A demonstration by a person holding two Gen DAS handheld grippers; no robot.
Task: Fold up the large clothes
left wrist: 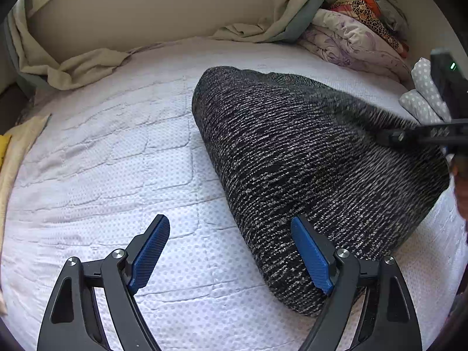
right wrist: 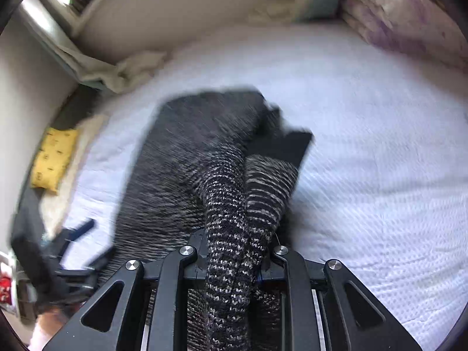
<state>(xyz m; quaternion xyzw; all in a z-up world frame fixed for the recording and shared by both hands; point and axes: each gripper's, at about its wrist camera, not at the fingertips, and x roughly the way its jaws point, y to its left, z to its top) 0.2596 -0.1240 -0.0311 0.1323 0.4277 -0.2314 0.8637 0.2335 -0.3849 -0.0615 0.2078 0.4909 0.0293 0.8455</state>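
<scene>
Fold under way, not finished: the dark knit garment lies mid-bed as a loose bundle, one edge pinched in the right gripper jaws, while the left gripper jaws gape empty beside it.

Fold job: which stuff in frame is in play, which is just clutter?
In play:
- black-and-white knit garment
- right gripper, jaws shut on the knit
- left gripper, jaws open, empty

Clutter:
- floral quilt stack
- polka-dot cloth
- beige sheet
- yellow cloth
</scene>
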